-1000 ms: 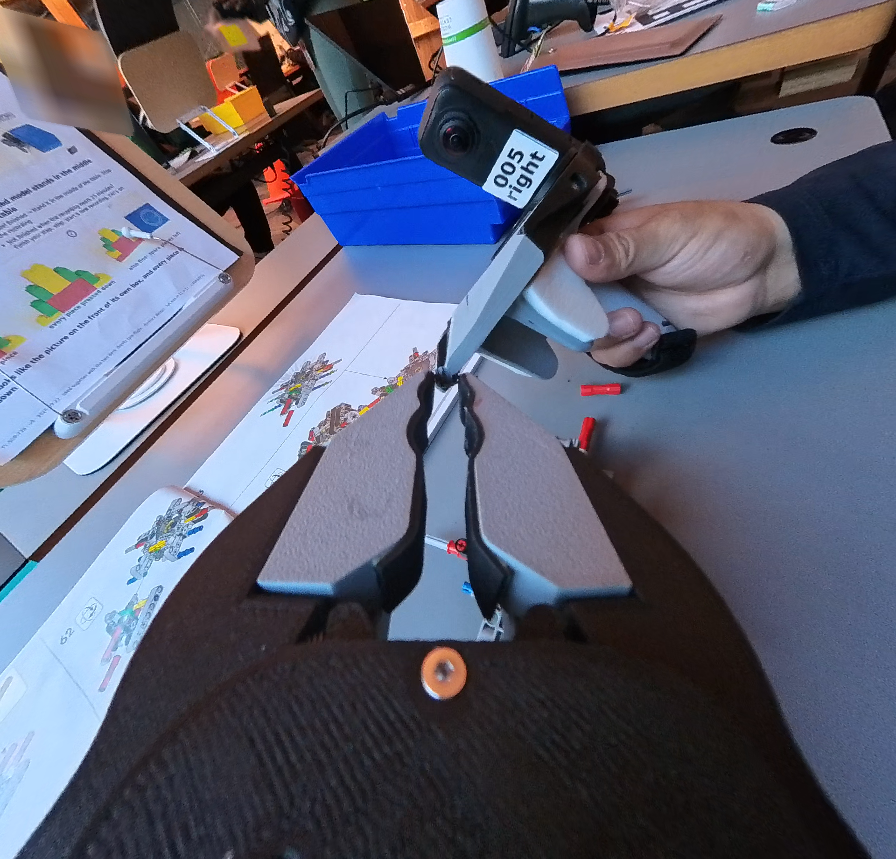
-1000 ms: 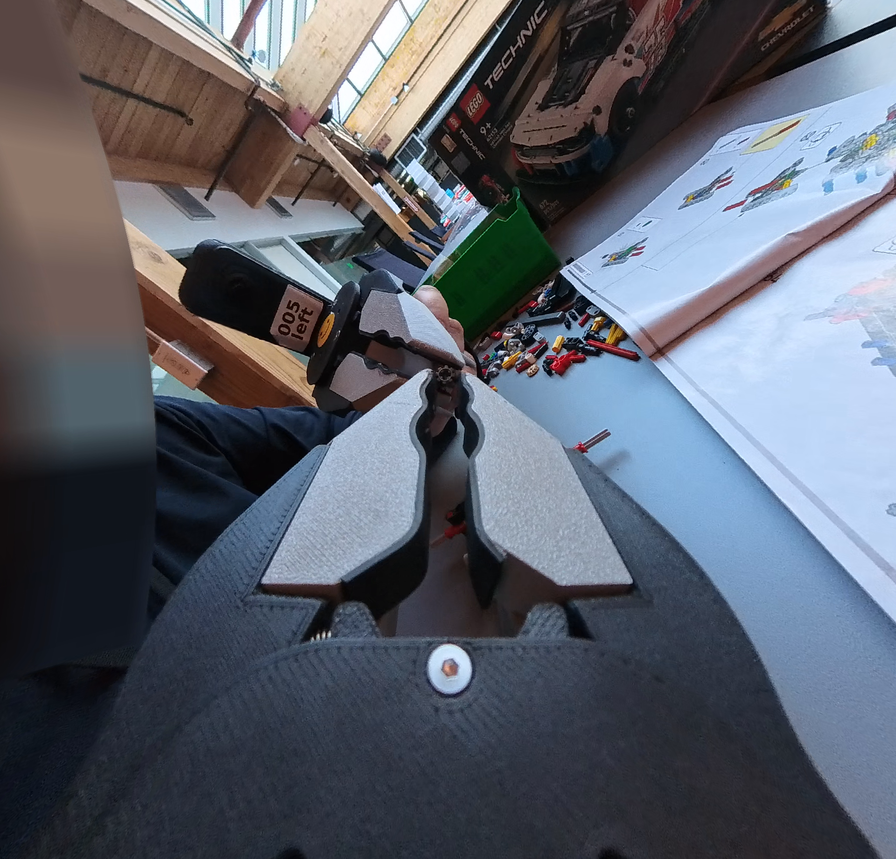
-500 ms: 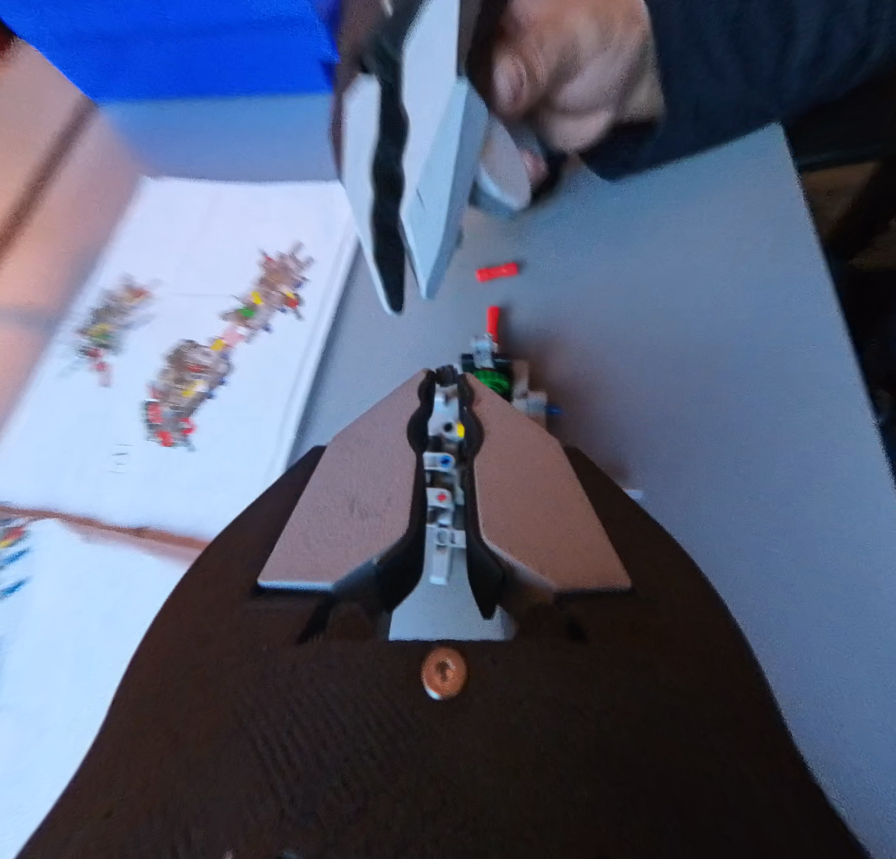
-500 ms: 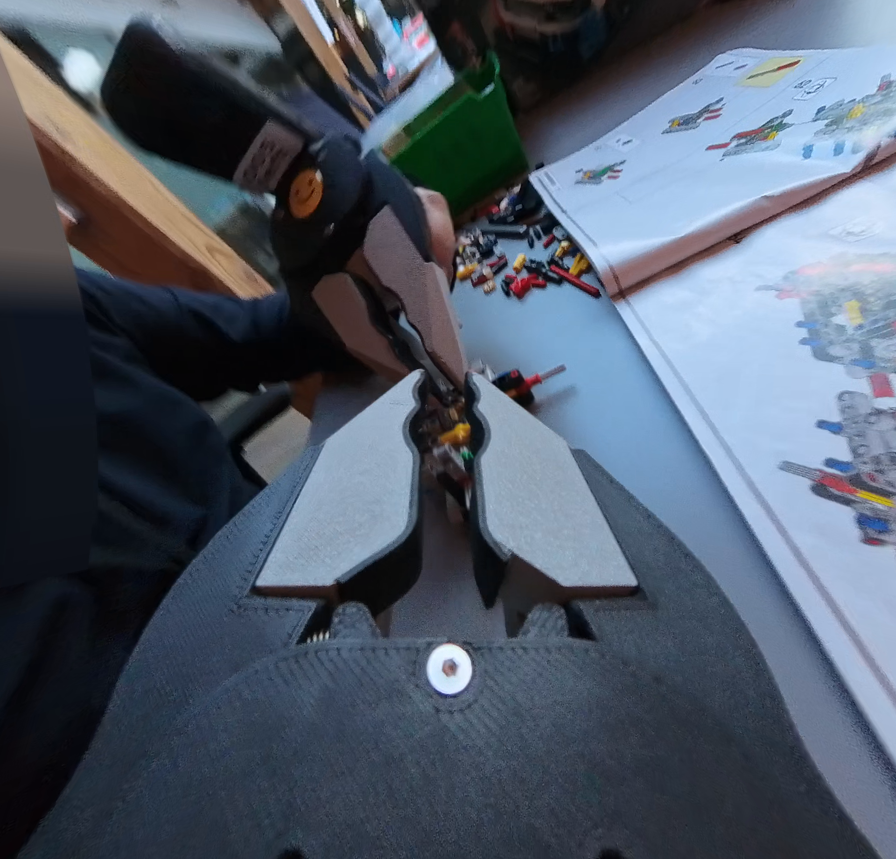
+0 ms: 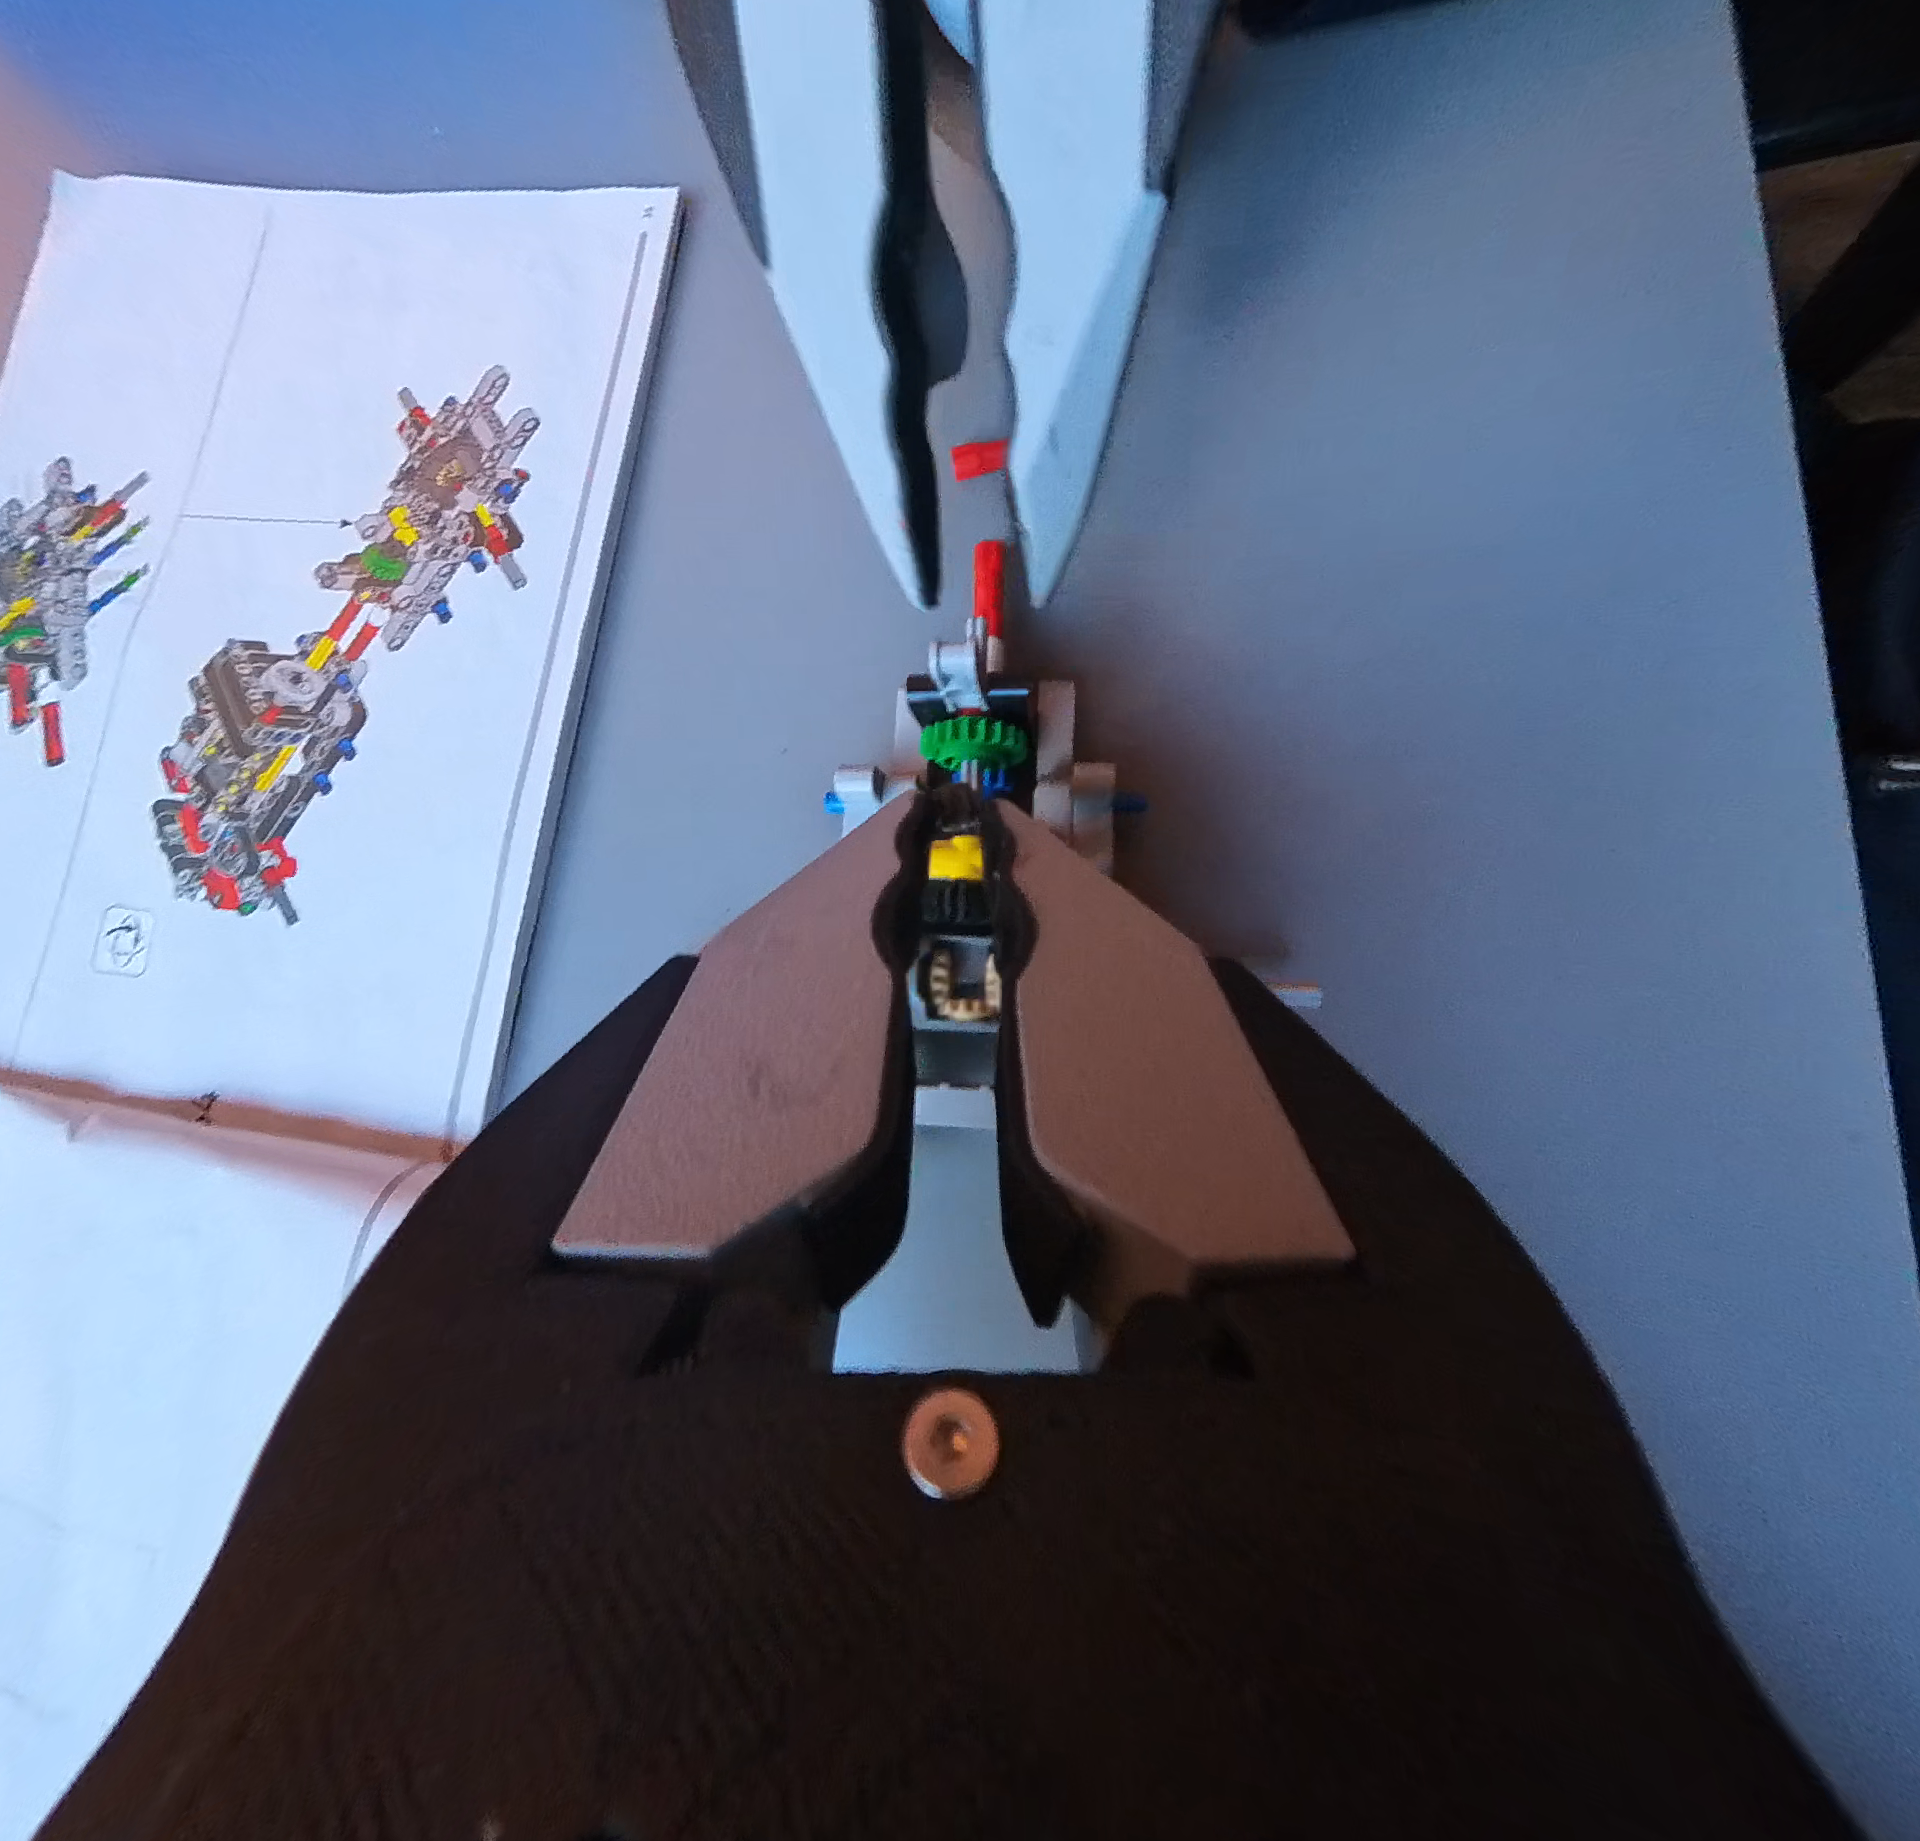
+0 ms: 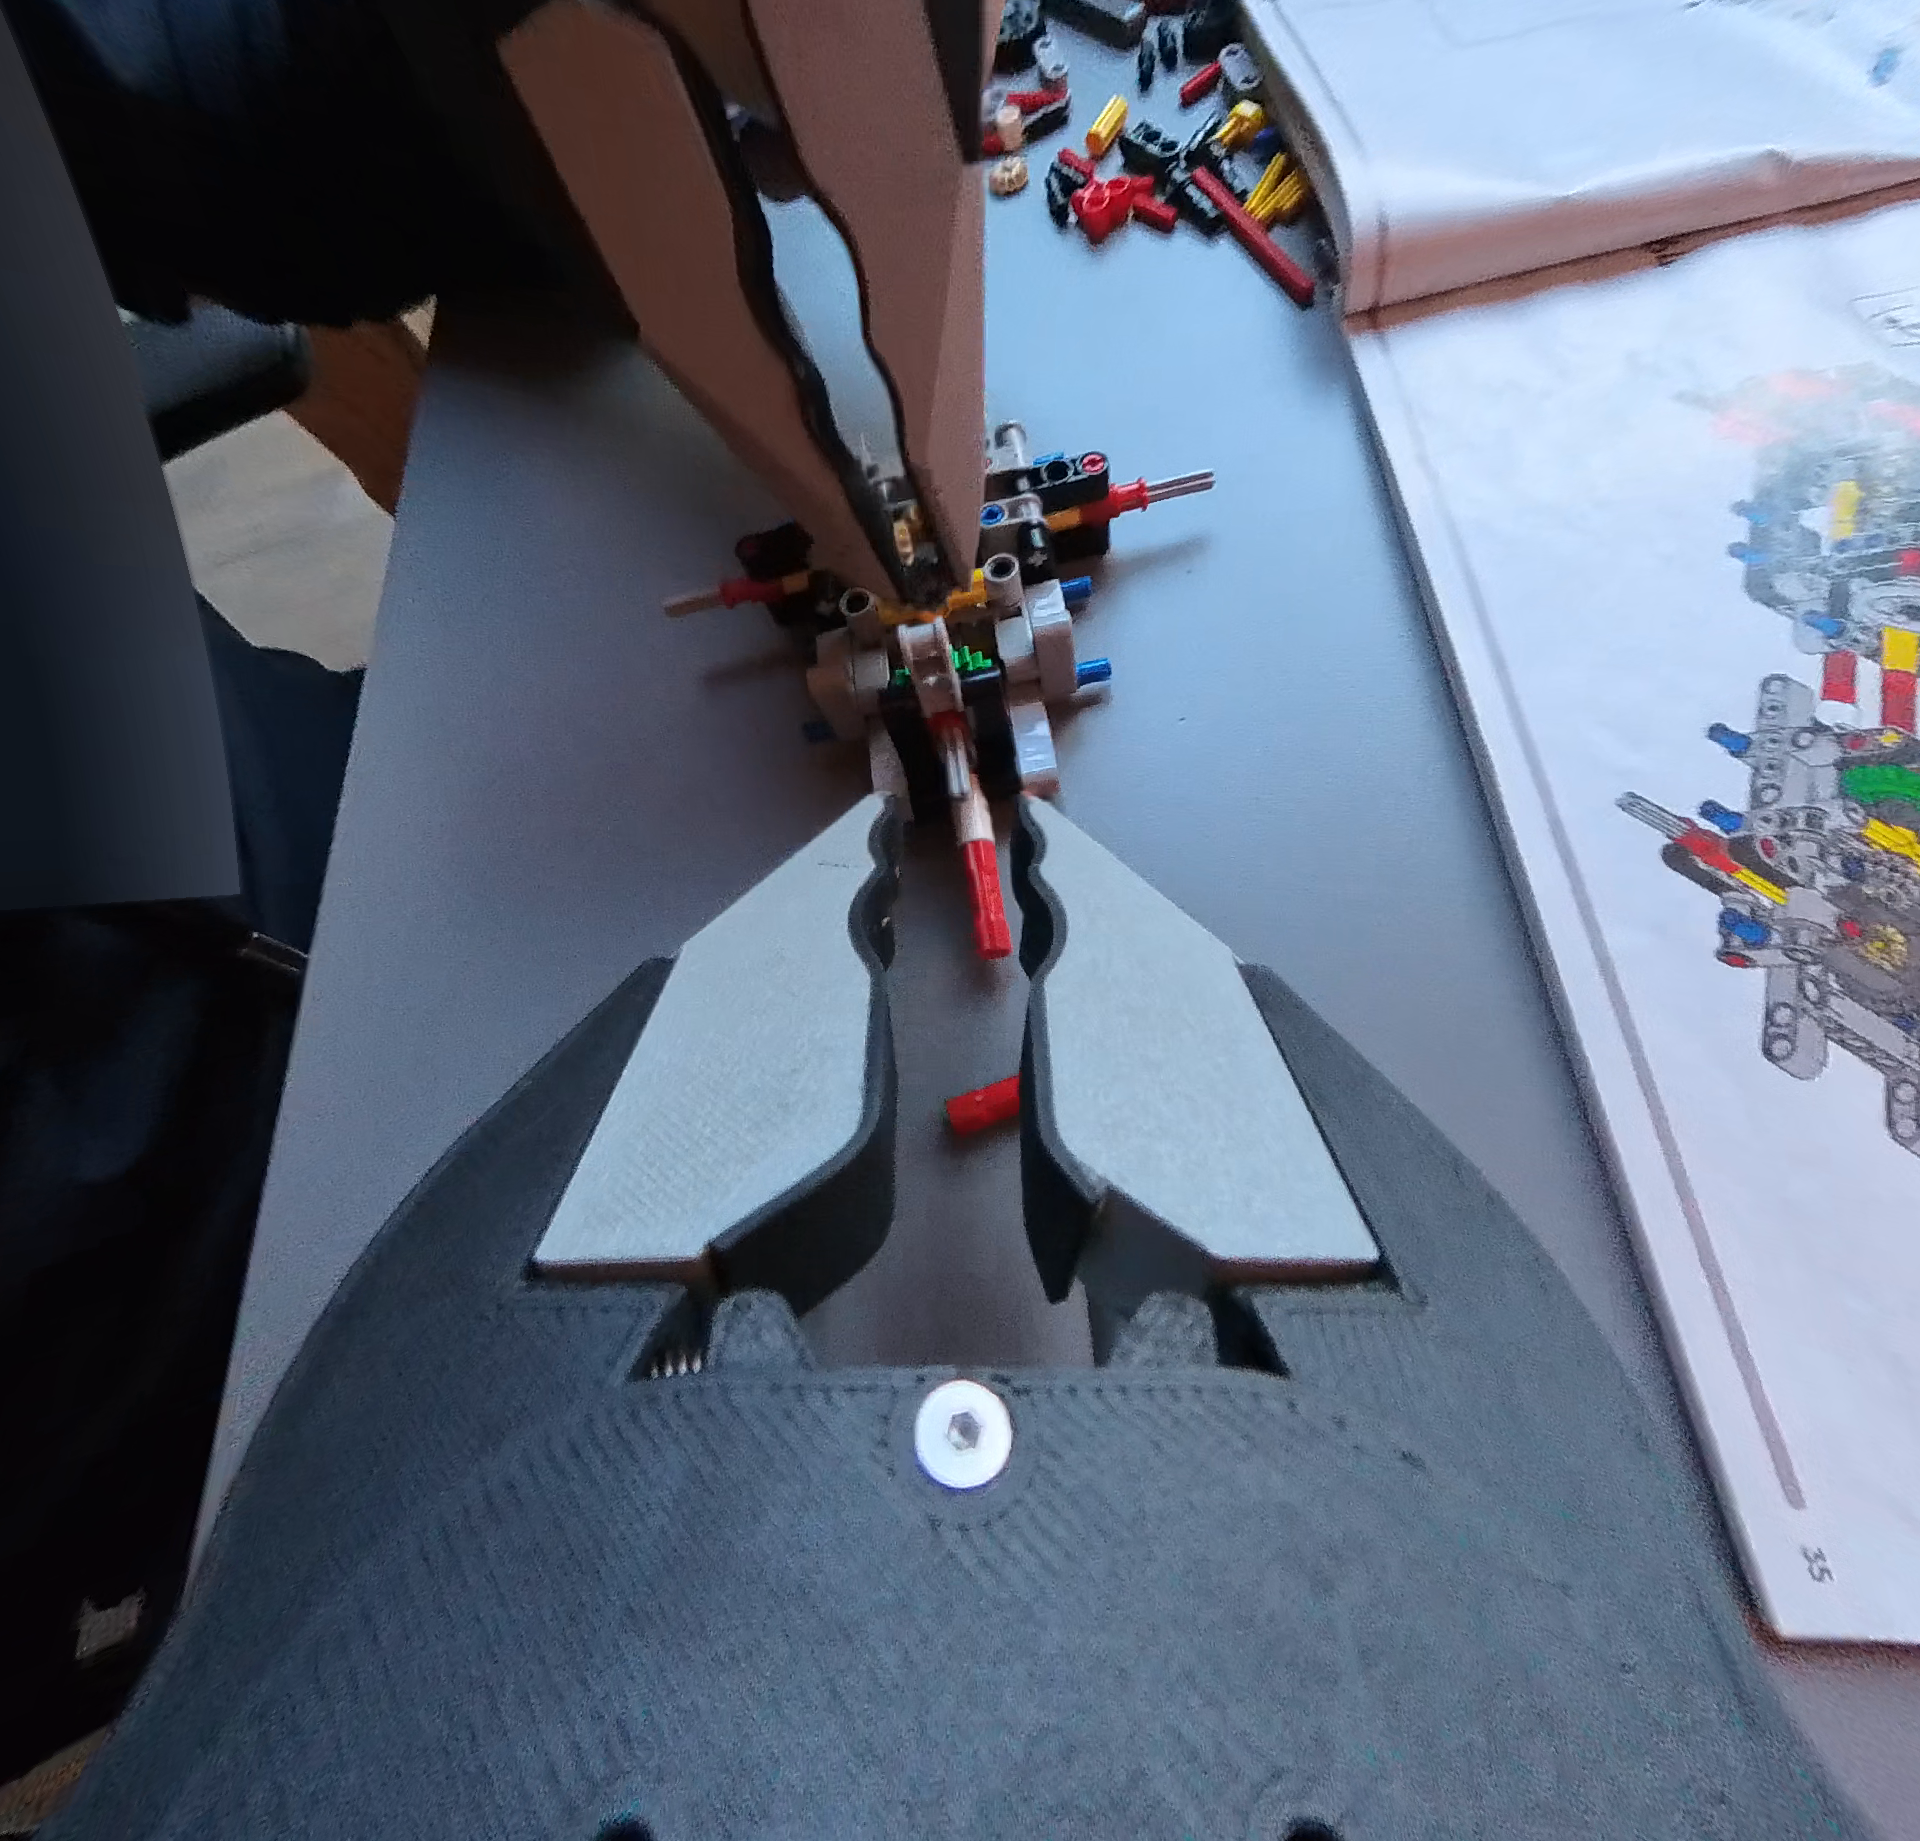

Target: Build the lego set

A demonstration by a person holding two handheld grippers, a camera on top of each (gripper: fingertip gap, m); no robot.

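The left gripper (image 5: pixel 954 835) is clamped on the brick model (image 6: pixel 935 648). The model's red rod (image 6: pixel 982 887) points straight at the right gripper (image 6: pixel 954 815), lying untouched between its parted fingers.

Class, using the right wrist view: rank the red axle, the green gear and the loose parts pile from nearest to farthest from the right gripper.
From the right gripper:
1. Red axle: between its open fingers.
2. Green gear: ahead, inside the model.
3. Loose parts pile: far ahead, beside the booklet.
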